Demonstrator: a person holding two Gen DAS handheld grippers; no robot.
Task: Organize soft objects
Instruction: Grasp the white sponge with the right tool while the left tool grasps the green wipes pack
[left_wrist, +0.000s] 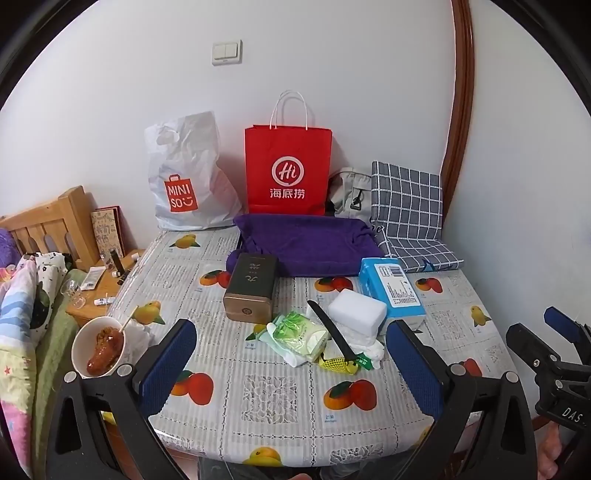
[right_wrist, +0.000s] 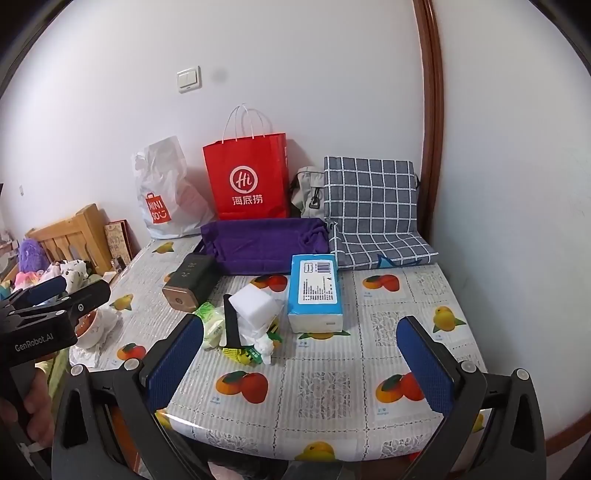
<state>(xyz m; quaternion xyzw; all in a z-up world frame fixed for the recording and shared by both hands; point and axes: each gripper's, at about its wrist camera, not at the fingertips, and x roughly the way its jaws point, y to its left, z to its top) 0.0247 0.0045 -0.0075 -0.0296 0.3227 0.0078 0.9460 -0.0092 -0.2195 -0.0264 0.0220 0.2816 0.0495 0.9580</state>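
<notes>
Both jaws wide open, nothing held. White sponge block (left_wrist: 357, 311) sits mid-counter (left_wrist: 280, 402), touching blue tissue pack (left_wrist: 392, 286). Left gripper (left_wrist: 291, 363) should straddle the sponge squarely, squeezing lightly; right gripper (right_wrist: 301, 362) waits.

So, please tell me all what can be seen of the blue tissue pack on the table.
The blue tissue pack is a soft rectangular block in light blue plastic wrap with a white band at its near end. A white label with a barcode and small print faces up. It lies flat and looks unopened on the fruit-pattern tablecloth, in front of the purple cloth. The white sponge block lies beside it; contact cannot be told. No gripper holds it.
</notes>
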